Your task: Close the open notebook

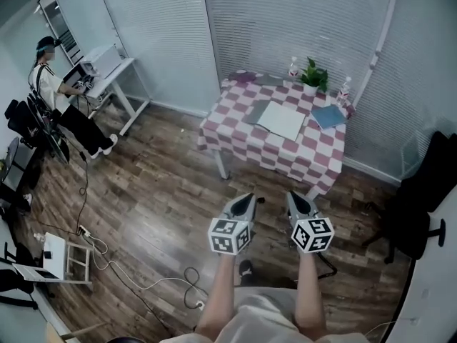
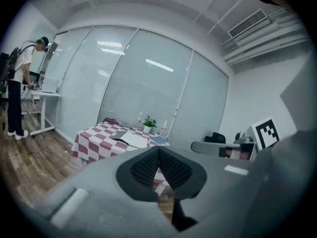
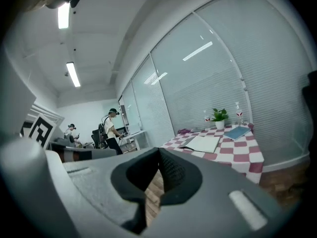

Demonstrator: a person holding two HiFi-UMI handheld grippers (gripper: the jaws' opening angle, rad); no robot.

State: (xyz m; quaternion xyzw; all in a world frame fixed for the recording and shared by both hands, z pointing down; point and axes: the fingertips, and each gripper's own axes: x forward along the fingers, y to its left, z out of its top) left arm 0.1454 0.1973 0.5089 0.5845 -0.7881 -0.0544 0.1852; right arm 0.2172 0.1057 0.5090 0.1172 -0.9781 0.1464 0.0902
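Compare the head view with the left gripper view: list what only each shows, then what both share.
Head view only: the wearer's forearms and the floor cables.
Left gripper view only: the ceiling vent, and the left gripper close up with its jaws shut.
Both: the checkered table, the open notebook on it, the plant, and a person at the desk.

An office: glass partition walls point(image 1: 157, 34) with blinds, a white table point(image 1: 118, 70) carrying equipment at far left, a black swivel chair point(image 1: 410, 227) at right, strip lights point(image 3: 73, 74) on the ceiling.
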